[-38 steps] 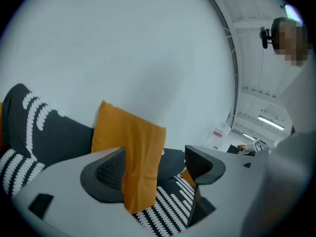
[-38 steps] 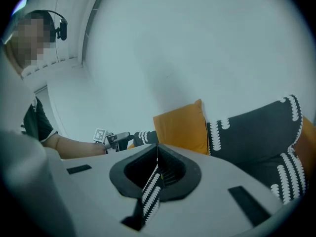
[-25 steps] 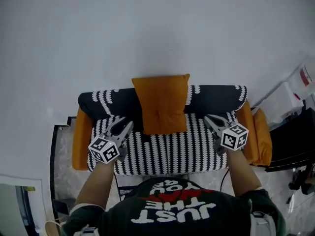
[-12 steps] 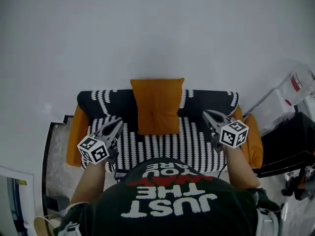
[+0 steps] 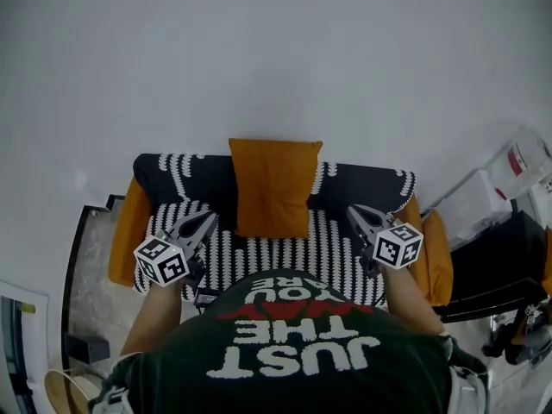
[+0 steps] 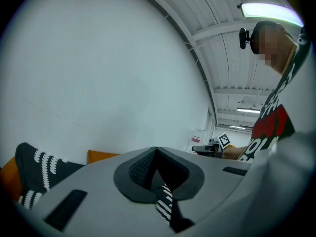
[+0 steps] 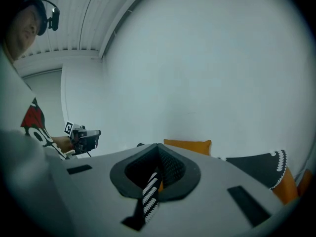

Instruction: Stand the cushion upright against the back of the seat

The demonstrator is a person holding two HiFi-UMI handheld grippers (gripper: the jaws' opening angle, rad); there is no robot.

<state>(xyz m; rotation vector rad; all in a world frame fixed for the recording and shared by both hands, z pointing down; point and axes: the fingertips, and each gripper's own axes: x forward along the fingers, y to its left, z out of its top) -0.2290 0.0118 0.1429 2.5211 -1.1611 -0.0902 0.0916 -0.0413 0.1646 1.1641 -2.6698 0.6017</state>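
The orange cushion stands upright in the middle of the seat, leaning on the black-and-white backrest. Its top edge also shows in the left gripper view and the right gripper view. My left gripper hovers over the seat's left part, apart from the cushion, its jaws shut with nothing between them. My right gripper hovers over the seat's right part, also clear of the cushion, jaws together and empty.
Orange side cushions flank the seat. A plain white wall rises behind the sofa. A black table and white bags stand at the right, and a low dark-framed stand at the left.
Both grippers have drawn back from the cushion towards the person and risen a little. The left jaws, slightly apart before, now meet. The cushion stays upright.
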